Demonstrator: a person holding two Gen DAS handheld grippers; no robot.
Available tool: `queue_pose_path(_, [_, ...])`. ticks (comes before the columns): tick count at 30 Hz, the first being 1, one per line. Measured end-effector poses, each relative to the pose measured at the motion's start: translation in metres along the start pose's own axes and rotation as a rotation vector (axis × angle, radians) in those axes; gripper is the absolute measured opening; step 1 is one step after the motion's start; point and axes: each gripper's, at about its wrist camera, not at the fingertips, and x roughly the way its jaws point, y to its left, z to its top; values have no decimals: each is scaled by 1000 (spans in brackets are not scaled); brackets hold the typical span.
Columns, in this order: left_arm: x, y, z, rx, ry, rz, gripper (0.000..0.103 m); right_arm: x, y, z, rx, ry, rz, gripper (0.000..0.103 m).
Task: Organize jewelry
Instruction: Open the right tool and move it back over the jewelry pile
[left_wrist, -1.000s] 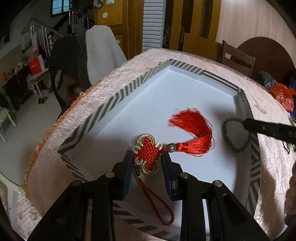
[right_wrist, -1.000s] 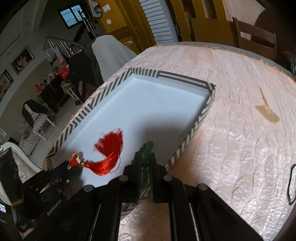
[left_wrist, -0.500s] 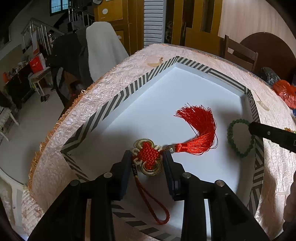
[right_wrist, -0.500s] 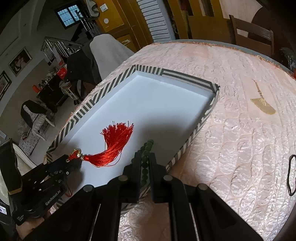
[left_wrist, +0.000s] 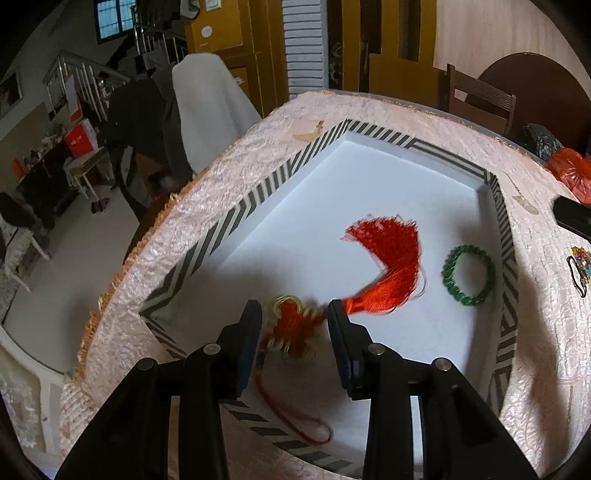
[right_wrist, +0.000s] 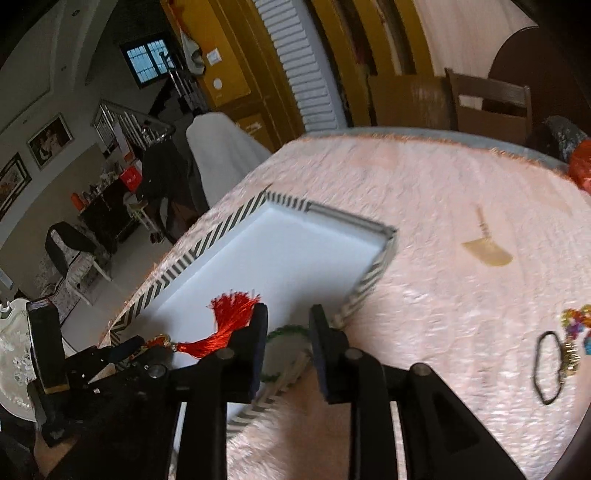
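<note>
- Whereas half a second ago it bracketed the knot closely, the left gripper (left_wrist: 293, 314) now stands with jaws wide apart; red tassel knot (left_wrist: 291, 328) lies blurred between them, near the tray (left_wrist: 236, 218) near-left corner, released.
- Right wrist view: right gripper (right_wrist: 286, 321) has parted from the green bead bracelet (right_wrist: 286, 330), which lies inside the tray's right rim; a black cord piece (right_wrist: 550, 369) waits on the tablecloth (right_wrist: 443, 295).

You have one tray (left_wrist: 236, 218) with a striped rim on one table covered by a pink cloth (right_wrist: 461, 192). In the tray you can count two pieces: one red knot ornament with a tassel (left_wrist: 388, 273) and one green bead bracelet (left_wrist: 468, 275). On the cloth outside the tray you see one more piece, a black loop with colourful beads (right_wrist: 561, 347). There are two grippers, left (left_wrist: 293, 315) and right (right_wrist: 287, 321).
</note>
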Motion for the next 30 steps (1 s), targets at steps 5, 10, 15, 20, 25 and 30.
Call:
queue_pose_path(5, [-9,-16,9,32,-31,-7,52,-44,-45,-20,3,-49,-80,30])
queue_pose_path(10, [-17,-50,21,48,-54,-53,55,-100,-130,-67,95,-90,-287,30])
queue_pose_path(15, [-33,-132,33,138,-86,-212,55,-128,-204,-107,262,-69,-484,30])
queue_pose_path(20, [-30,-233,30,279,-47,-414,55,-139,-234,-126,338,-63,-530,30])
queue_pose_path(25, [-17,-317,16,391,5,-524,55,-147,-247,-135,413,-97,-486,31])
queue_pose_path(30, [-21,-359,4,456,4,-577,54,-145,-251,-136,429,-110,-453,35])
